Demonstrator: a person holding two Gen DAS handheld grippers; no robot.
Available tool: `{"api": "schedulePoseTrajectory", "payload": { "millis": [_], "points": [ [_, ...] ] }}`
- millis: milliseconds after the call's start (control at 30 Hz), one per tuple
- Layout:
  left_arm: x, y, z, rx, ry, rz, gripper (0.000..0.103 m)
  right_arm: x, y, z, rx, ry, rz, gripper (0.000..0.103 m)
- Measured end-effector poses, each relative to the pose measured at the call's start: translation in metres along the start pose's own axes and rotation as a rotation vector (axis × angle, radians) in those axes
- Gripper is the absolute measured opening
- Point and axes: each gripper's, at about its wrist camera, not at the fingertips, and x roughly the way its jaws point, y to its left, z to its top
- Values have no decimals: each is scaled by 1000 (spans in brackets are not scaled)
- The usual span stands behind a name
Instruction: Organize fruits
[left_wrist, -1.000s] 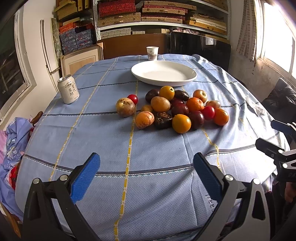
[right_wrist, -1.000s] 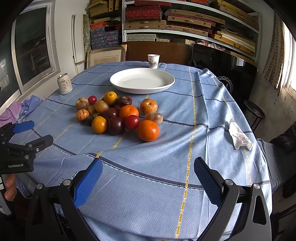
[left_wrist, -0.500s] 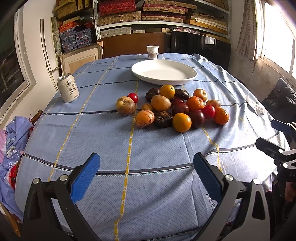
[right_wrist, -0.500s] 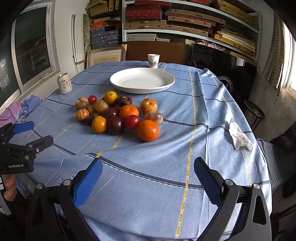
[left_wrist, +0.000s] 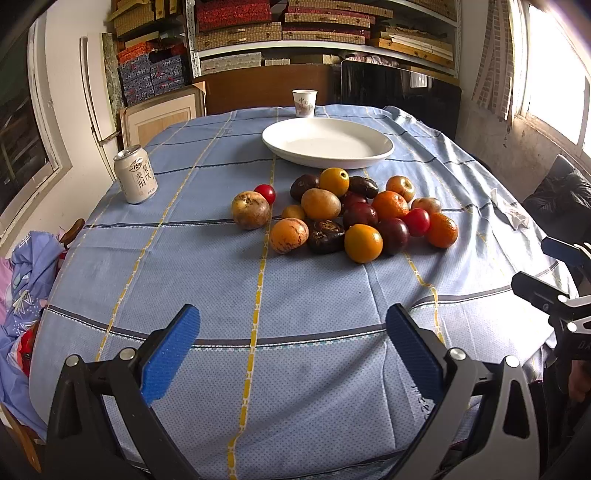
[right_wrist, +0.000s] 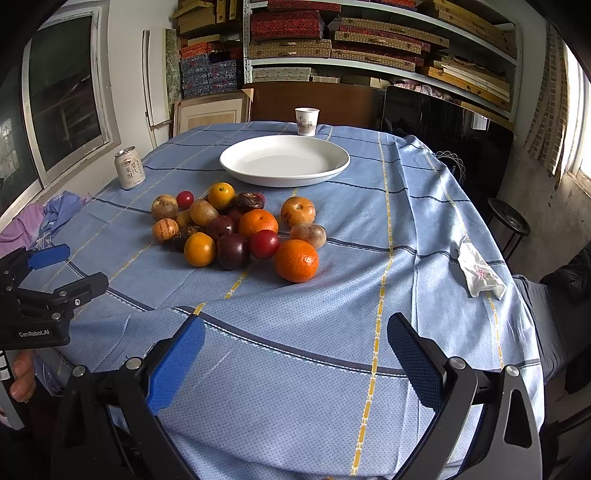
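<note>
The heap of round orange, red and dark fruits (right_wrist: 236, 229) lies mid-counter, at twelve o'clock from both empty, wide-apart tongs, left tongs (left_wrist: 291, 347) and right tongs (right_wrist: 295, 350). The right looks slightly nearer; the empty white oval plate (right_wrist: 284, 176) sits just beyond.

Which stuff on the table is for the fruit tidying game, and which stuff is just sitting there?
For the job:
- pile of fruits
- white plate, with nothing on it
- left gripper and right gripper, both open

Just lying about:
- drink can
- paper cup
- crumpled tissue
- blue tablecloth
</note>
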Motion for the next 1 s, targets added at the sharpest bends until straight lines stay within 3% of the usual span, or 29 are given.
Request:
{"api": "schedulePoseTrajectory", "payload": {
  "millis": [1000],
  "points": [
    [8,0,-1,-9,18,-4,99,5,2,1,0,12,0,100]
  ]
}}
